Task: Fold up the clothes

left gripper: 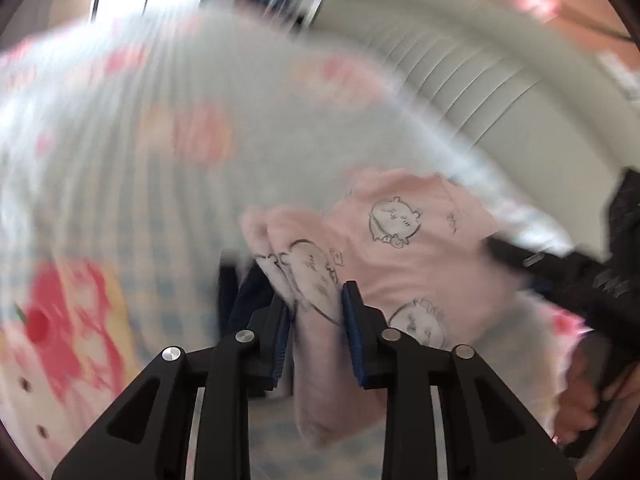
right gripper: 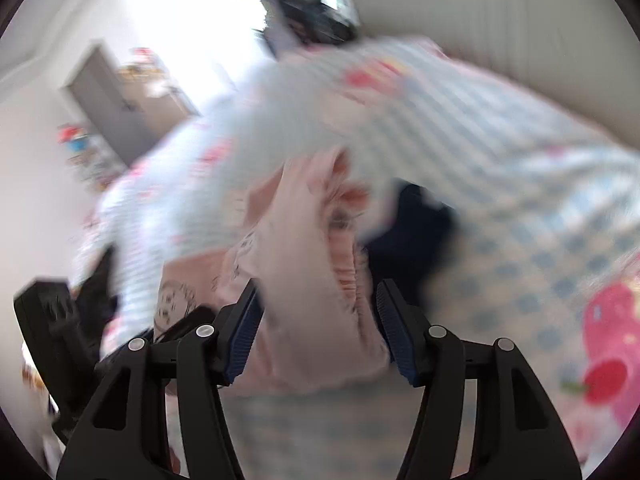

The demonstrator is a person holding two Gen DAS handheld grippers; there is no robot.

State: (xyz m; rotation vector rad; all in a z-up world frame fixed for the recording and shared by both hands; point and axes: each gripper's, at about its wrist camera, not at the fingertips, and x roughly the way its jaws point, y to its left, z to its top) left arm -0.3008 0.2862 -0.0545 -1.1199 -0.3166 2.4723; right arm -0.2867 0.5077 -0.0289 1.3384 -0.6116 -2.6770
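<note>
A pale pink garment (left gripper: 400, 248) printed with line-drawn cartoon animals hangs between two hand-held tongs above a bed covered by a blue-and-white checked bedspread (left gripper: 120, 140) with pink and red cartoon motifs.

In the left wrist view, the left tongs (left gripper: 316, 312) pinch a gathered fold of the pink cloth between blue pads, the jaws drawn in close on the fabric. To the right, the other black tool (left gripper: 580, 280) reaches toward the same garment, and part of a hand (left gripper: 580, 396) shows at the lower right edge. A ribbed grey headboard (left gripper: 460, 68) curves behind the bed.

The right wrist view shows what the left cannot: the right tongs (right gripper: 318, 320) stand wider apart, with the garment's ruffled, elasticated edge (right gripper: 344, 272) bunched between the pads; blur hides whether they press it firmly. A dark item (right gripper: 412, 232) lies on the bedspread just beyond, and a grey door (right gripper: 116, 108) stands in the bright room at left. Both views are smeared by motion.
</note>
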